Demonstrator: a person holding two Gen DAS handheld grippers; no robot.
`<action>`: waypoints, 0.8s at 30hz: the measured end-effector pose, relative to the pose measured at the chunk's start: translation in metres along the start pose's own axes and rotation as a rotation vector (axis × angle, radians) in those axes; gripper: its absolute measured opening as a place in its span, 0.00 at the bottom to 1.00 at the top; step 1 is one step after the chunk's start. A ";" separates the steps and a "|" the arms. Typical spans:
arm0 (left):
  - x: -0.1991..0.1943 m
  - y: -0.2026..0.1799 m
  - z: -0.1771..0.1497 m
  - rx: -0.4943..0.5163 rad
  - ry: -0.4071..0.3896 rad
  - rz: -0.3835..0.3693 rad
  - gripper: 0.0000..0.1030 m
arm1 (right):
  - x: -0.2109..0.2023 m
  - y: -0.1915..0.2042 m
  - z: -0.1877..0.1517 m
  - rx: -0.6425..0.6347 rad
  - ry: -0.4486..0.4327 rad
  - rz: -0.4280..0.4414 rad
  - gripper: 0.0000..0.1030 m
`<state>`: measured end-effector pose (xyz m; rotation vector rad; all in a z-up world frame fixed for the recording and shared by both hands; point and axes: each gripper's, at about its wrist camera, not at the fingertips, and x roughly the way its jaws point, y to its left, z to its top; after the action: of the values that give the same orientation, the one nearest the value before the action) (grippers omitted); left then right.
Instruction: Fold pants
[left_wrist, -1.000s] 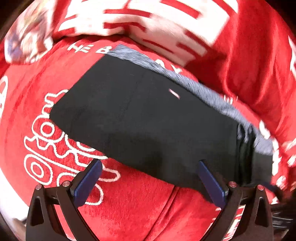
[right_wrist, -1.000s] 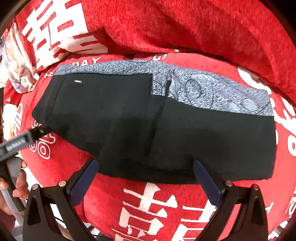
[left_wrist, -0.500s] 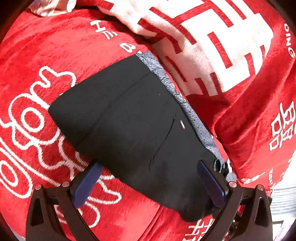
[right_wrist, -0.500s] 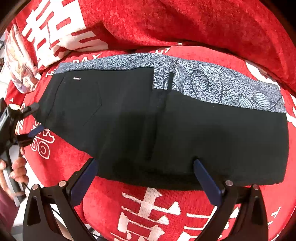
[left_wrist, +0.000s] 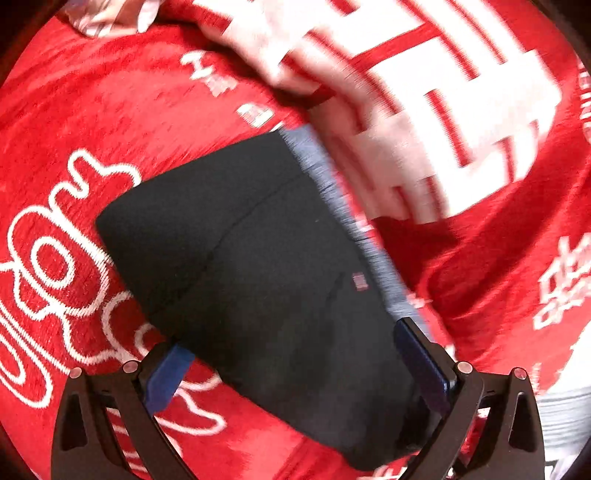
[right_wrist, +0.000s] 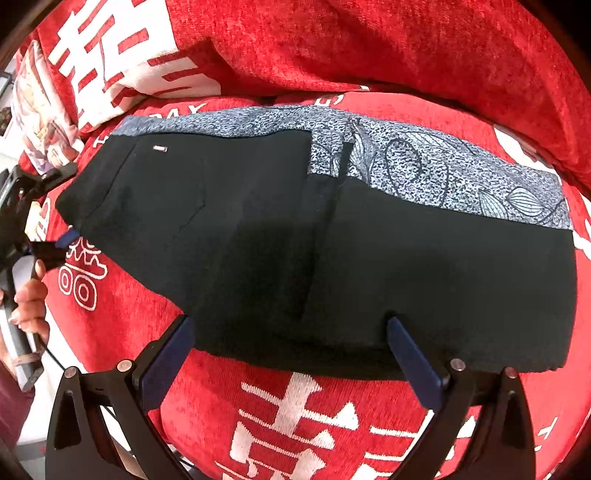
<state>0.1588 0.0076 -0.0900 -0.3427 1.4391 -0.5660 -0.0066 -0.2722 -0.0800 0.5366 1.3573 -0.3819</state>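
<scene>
Black pants (right_wrist: 332, 251) with a grey leaf-patterned band (right_wrist: 436, 173) along the far edge lie flat and folded on a red cover. My right gripper (right_wrist: 291, 354) is open just over the near edge of the pants, nothing between its fingers. In the left wrist view the same pants (left_wrist: 266, 280) fill the middle, their end reaching between the blue pads. My left gripper (left_wrist: 295, 365) is open and straddles that end; the cloth lies between the fingers without being pinched. The left gripper (right_wrist: 44, 218) also shows at the left edge of the right wrist view, at the pants' left end.
The red cover (right_wrist: 332, 424) with white characters spans the whole surface. A raised red-and-white cushion (left_wrist: 424, 110) stands behind the pants. A person's hand (right_wrist: 27, 302) holds the left gripper's handle at the far left. A printed pillow (right_wrist: 40, 122) lies at the back left.
The left gripper has moved in closer to the pants' end, so the cloth now reaches between its fingers. The right gripper has moved forward to the near edge. Both stay open.
</scene>
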 end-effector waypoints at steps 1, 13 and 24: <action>0.005 0.003 0.001 -0.007 0.006 0.018 1.00 | 0.000 0.000 0.000 -0.003 0.001 -0.002 1.00; 0.010 -0.090 -0.042 0.673 -0.188 0.559 0.32 | -0.054 0.005 0.057 0.018 -0.012 0.172 0.88; 0.021 -0.122 -0.088 1.047 -0.263 0.658 0.32 | -0.012 0.122 0.178 -0.144 0.231 0.464 0.86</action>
<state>0.0529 -0.0943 -0.0510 0.8305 0.7689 -0.6147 0.2037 -0.2736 -0.0295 0.7695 1.4174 0.1597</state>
